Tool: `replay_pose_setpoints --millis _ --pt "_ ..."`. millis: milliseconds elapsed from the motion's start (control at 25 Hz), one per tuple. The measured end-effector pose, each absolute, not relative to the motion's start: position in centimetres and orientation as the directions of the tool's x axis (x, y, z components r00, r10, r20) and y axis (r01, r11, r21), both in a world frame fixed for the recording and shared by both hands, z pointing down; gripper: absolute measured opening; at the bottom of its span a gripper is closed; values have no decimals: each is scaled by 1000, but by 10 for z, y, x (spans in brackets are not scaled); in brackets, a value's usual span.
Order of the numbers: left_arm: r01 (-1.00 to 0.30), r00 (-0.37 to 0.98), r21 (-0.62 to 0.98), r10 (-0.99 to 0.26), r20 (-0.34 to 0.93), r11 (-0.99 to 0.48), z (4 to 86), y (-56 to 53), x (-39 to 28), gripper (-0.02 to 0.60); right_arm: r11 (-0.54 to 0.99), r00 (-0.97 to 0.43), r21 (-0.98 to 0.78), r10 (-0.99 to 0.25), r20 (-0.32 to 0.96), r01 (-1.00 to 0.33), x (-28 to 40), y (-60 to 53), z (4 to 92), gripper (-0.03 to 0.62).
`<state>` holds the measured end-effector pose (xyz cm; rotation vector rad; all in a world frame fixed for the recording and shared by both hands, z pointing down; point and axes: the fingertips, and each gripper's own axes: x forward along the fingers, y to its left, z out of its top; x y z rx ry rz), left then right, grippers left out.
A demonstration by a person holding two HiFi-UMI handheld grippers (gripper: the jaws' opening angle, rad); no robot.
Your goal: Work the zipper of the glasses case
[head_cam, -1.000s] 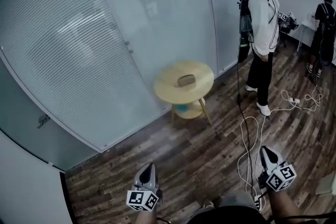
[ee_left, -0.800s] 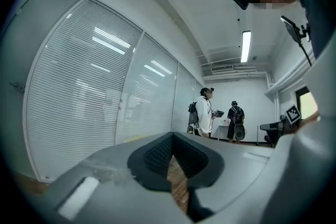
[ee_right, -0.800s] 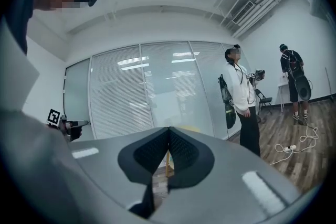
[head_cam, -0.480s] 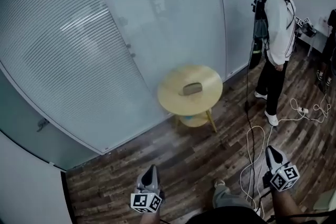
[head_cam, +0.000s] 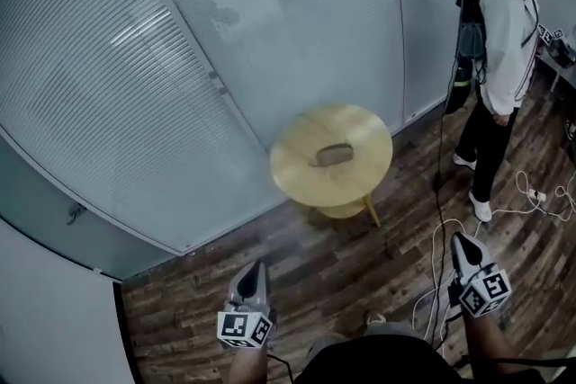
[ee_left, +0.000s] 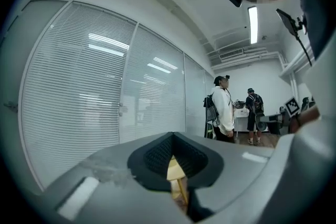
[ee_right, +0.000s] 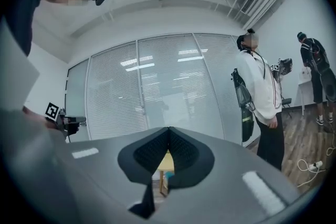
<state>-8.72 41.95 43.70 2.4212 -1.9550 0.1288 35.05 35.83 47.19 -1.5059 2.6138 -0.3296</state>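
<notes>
A brown glasses case (head_cam: pixel 334 155) lies on a round pale-wood table (head_cam: pixel 297 159) a few steps ahead, by the glass wall. My left gripper (head_cam: pixel 255 275) is held low at the bottom left, far from the table, jaws shut with nothing between them. My right gripper (head_cam: pixel 462 245) is low at the bottom right, also shut and holding nothing. In the left gripper view the closed fingertips (ee_left: pixel 173 144) frame a sliver of the table (ee_left: pixel 175 174). The right gripper view shows its shut tips (ee_right: pixel 168 139) with the table (ee_right: pixel 166 162) behind.
A frosted glass wall with blinds (head_cam: pixel 180 58) runs along the left. A person in a white top (head_cam: pixel 504 31) stands at the right on the wood floor. White cables (head_cam: pixel 441 256) and a power strip (head_cam: pixel 538 194) lie near my right side. Another person (ee_left: pixel 254 118) stands farther back.
The head view has shifted: the table and case sit a little closer and more to the right, the standing person has slid toward the right edge. Both grippers stay low and shut.
</notes>
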Motion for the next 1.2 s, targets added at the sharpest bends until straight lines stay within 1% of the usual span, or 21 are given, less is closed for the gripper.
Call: replay_pose_setpoints --millis 120,240,400,440,600,680,800,880,1000,1200 --pt "-982 184 -27 -979 86 -186 442 397 -86 3 513 -532 -235 -846 23 -826 347 320 480 7" --pt "-984 172 -24 -978 118 -176 454 370 -87 3 526 -549 -252 -835 28 -812 337 286 486 7" --pt "-984 175 -15 -975 138 -178 457 335 -102 3 534 -562 -254 -826 47 -806 319 255 490 6" --pt "-983 180 -18 -974 136 -184 456 323 -108 3 536 -563 -241 -824 58 -809 312 246 492 6" --pt "-980 191 -22 -972 135 -196 464 257 -134 3 596 -603 -94 -788 123 -798 265 216 499 6" --pt "-982 187 -4 -975 122 -189 466 222 -150 3 610 -617 -91 -777 127 -787 247 198 495 7" --pt "-982 190 21 -977 99 -189 464 171 -174 3 590 -598 -98 -791 130 -802 237 152 488 6" --pt "-980 200 32 -974 108 -198 471 135 -189 3 565 -571 -85 -806 153 -821 232 120 486 6" --pt "-978 195 96 -974 118 -184 477 84 -216 3 551 -555 -75 -812 179 -831 209 75 479 8" --pt "-969 236 102 -964 119 -225 471 7 -250 3 531 -541 -106 -828 150 -841 160 2 462 8"
